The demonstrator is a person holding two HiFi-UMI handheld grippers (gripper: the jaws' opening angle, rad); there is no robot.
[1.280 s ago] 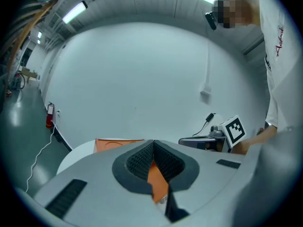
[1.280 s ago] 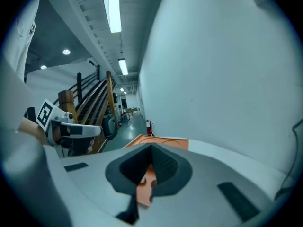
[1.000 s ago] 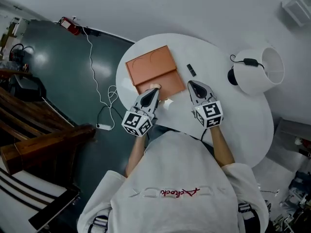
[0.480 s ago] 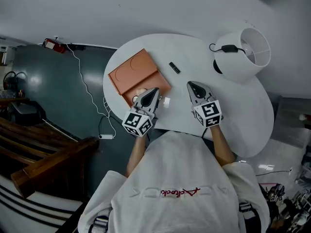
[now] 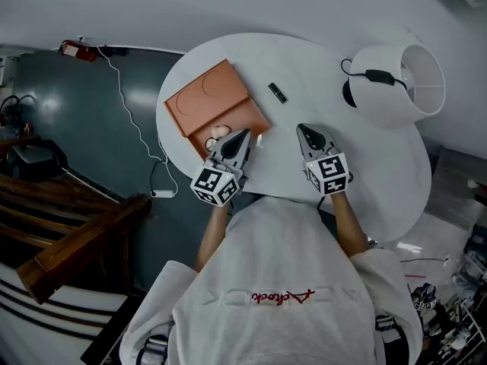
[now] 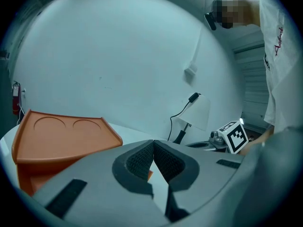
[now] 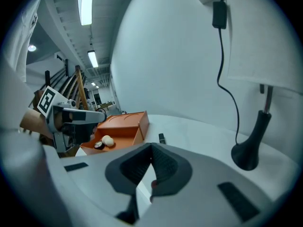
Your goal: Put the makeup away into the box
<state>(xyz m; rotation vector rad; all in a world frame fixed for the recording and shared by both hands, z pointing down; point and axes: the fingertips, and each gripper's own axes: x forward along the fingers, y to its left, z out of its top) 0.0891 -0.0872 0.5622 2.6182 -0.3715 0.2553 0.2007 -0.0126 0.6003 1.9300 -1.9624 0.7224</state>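
An orange box (image 5: 199, 101) lies open on the round white table (image 5: 365, 158), its lid folded back to the far left. In its tray are a pale egg-shaped sponge (image 5: 220, 132) and a small dark round piece (image 5: 210, 141). A black stick of makeup (image 5: 278, 93) lies on the table beyond the box. My left gripper (image 5: 243, 134) hangs at the tray's near right corner, jaws shut with nothing between them. To the right of the box my right gripper (image 5: 303, 129) is shut and empty over bare table. The right gripper view shows the tray (image 7: 120, 126), the sponge (image 7: 108, 140) and the stick (image 7: 162, 138).
A white-shaded lamp (image 5: 399, 82) with a black base (image 5: 351, 93) and cord stands at the table's far right. A small white piece (image 5: 259, 139) lies by the left gripper's tip. A white cable (image 5: 141, 120) trails over the dark floor to the left of the table.
Both grippers have sunk toward the table and drawn slightly nearer to me, jaws still shut. The left one now sits off the tray's corner.
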